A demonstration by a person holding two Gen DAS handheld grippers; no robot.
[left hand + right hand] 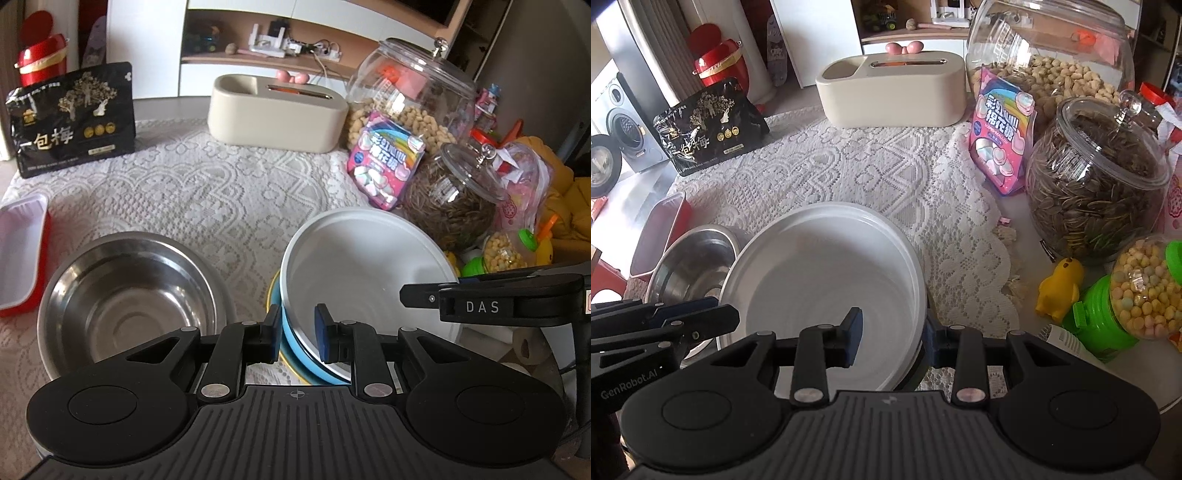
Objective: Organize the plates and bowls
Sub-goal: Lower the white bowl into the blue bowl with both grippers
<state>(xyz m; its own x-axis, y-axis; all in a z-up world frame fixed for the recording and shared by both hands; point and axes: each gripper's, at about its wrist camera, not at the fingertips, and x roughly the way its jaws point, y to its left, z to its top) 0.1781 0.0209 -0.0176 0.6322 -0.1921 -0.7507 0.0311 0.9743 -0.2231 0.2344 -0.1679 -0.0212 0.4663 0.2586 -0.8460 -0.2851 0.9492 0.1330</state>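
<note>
A white bowl (369, 269) with a blue outside rests tilted on a yellow-rimmed plate (275, 291) on the lace cloth. My left gripper (297, 332) straddles its near-left rim with the pads (275, 328) slightly apart from the wall. My right gripper (892, 338) straddles the same bowl (827, 269) at its right rim, one pad (854, 334) inside and one outside; it also shows in the left wrist view (417, 295). A steel bowl (129, 291) sits left of the white one, empty.
A red tray (22, 254) lies at the far left. A black snack bag (74, 118), a beige box (277, 114), a pink candy bag (384, 158), glass jars of nuts (413, 96) and seeds (1097, 184), and a yellow duck toy (1058, 291) crowd the back and right.
</note>
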